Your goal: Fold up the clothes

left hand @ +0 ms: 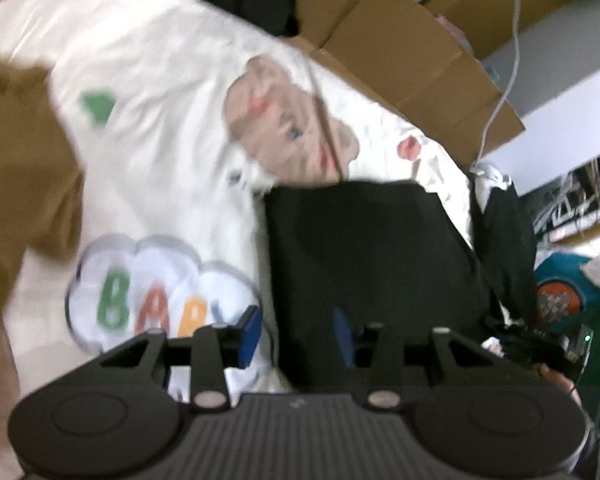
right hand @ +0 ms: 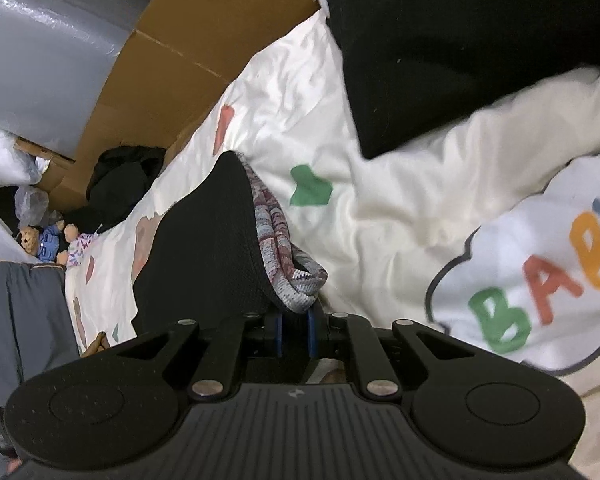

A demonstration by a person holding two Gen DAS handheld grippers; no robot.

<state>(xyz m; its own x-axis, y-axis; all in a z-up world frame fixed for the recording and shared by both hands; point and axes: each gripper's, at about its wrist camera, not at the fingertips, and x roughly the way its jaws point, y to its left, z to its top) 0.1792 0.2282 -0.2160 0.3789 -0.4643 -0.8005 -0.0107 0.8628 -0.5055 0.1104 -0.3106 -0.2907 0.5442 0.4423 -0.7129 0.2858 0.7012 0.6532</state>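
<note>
A folded black garment (left hand: 372, 260) lies flat on the cream printed bed sheet (left hand: 160, 80). My left gripper (left hand: 296, 332) hovers over its near edge, its blue pads (left hand: 250, 332) standing apart with nothing pressed between them. The same folded garment shows at the top right of the right wrist view (right hand: 440, 40). My right gripper (right hand: 294, 334) is shut on a second black mesh garment (right hand: 204, 248) with a grey and maroon patterned band (right hand: 280, 240). It hangs bunched from the pads above the sheet (right hand: 380, 200).
A brown garment (left hand: 20, 160) lies at the left on the sheet. Cardboard boxes (left hand: 400, 40) line the far edge, and a white cable (left hand: 508, 60) hangs over them. A heap of dark clothes (right hand: 120, 184) and two teddy bears (right hand: 40, 240) sit beyond the bed's end.
</note>
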